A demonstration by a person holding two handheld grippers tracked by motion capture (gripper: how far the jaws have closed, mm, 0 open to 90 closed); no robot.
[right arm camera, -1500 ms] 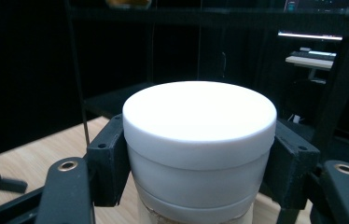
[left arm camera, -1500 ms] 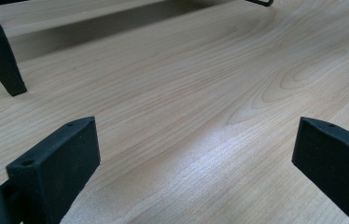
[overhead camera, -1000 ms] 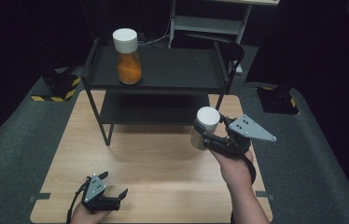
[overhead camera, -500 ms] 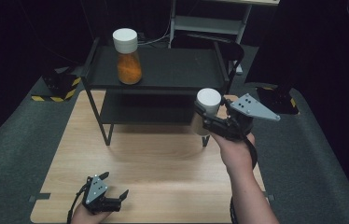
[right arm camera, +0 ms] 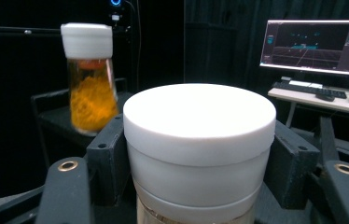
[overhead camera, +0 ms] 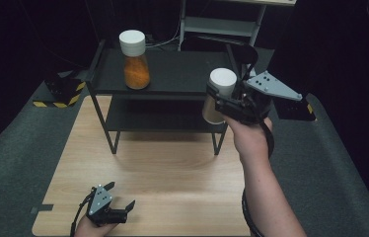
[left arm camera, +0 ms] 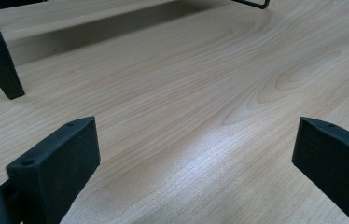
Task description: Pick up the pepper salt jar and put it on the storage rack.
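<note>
Two jars in the high view: one with orange contents (overhead camera: 134,60) upper left on the black shelf (overhead camera: 182,74), the other, white-lidded jar (overhead camera: 219,95), right of centre, clamped in the right gripper (overhead camera: 222,101) at the shelf's right front edge. Left gripper (overhead camera: 122,201), bottom left, low over the wooden table (overhead camera: 172,168), jaws spread wide, holding nothing.

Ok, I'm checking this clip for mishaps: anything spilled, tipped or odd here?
Nothing stands out. The orange-filled jar stands upright and capped on the black shelf. The right gripper holds the white-lidded jar upright, lid on. The left gripper is open over bare wood.
</note>
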